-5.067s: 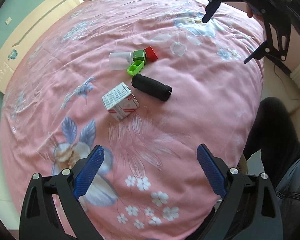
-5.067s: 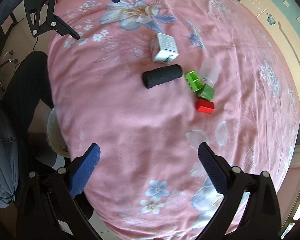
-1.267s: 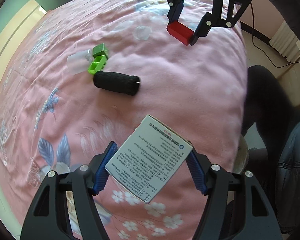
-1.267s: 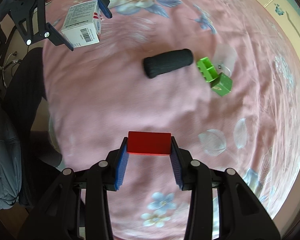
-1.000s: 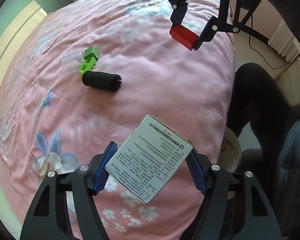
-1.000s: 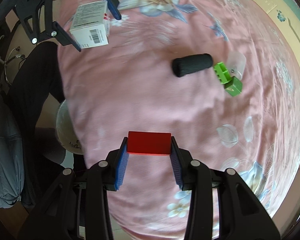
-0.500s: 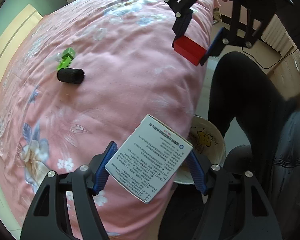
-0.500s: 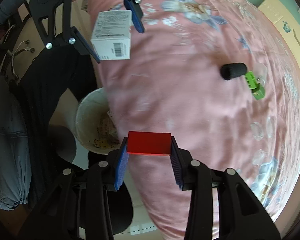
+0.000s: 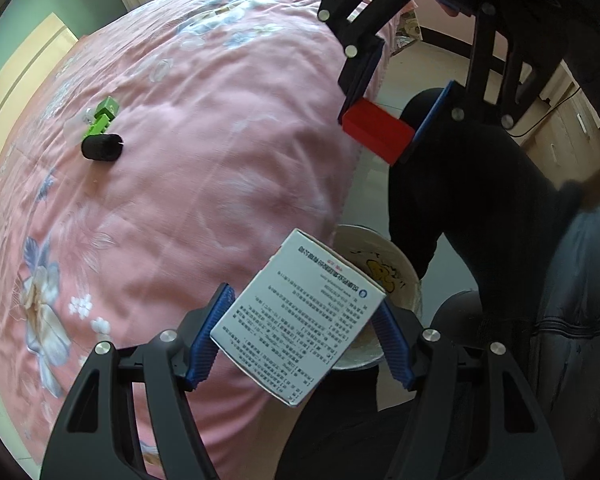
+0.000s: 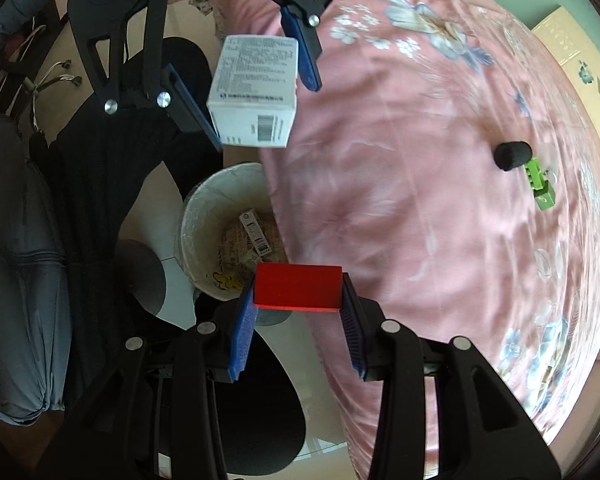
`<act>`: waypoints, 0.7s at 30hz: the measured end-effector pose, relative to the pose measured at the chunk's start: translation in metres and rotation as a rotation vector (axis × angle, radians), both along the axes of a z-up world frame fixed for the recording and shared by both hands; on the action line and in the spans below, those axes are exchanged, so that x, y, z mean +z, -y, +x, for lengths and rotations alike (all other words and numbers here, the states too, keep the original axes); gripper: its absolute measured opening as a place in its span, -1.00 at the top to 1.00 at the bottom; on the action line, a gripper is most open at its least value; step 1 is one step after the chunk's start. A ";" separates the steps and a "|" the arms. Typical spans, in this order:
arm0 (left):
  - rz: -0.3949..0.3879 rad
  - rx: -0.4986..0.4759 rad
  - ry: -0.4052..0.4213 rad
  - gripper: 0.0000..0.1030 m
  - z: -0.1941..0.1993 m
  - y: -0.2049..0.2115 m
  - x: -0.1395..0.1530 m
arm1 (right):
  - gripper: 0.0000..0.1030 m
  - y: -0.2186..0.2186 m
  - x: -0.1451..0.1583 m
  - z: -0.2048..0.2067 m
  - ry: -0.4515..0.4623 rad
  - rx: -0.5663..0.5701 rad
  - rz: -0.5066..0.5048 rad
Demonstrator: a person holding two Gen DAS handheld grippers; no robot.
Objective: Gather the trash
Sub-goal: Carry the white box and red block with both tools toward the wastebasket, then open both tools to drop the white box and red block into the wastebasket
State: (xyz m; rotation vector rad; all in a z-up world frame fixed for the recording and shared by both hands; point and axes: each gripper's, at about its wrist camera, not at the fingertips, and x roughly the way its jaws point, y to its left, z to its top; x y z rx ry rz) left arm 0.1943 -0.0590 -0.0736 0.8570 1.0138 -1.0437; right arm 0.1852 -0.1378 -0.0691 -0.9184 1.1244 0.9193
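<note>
White carton (image 9: 300, 316): rectangular box, broad face dense with small dark print, round blue mark near one corner; barcode on the end face in the right wrist view; a little red at one edge; tilted, carried in the air over the rim of the bin.
Left gripper (image 9: 300, 336): blue ribbed pads pressed on two opposite sides of the white carton; pointing steeply down.
Red block (image 10: 298, 288): plain, flat, bright red rectangle, sharp-edged, no print visible; held level above the floor at the bed's edge, just beside the bin.
Right gripper (image 10: 298, 322): blue pads clamped on the short ends of the red block.
Bin (image 10: 204, 208): round, pale, lined with a light bag; paper scraps and a small printed packet inside; standing on the floor against the bed.
Bed cover (image 9: 220, 140): pink, floral, wrinkled.
Black cylinder (image 9: 101, 148): dark textured roll lying on the bed cover, well apart from both grippers.
Green pieces (image 9: 102, 118): two bright green blocks just beyond the black cylinder.
Person: dark trouser legs (image 9: 460, 184) beside the bin.
</note>
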 end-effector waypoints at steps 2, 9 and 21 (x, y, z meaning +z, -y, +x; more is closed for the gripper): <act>-0.004 0.011 -0.003 -0.37 -0.005 0.000 -0.005 | 0.21 -0.005 -0.005 -0.006 -0.002 0.011 -0.004; -0.020 0.029 -0.024 -0.37 -0.022 -0.005 -0.019 | 0.21 -0.016 -0.022 -0.024 -0.017 0.029 0.000; -0.016 0.056 -0.081 -0.37 -0.037 -0.013 -0.061 | 0.21 -0.033 -0.060 -0.040 -0.072 0.041 0.043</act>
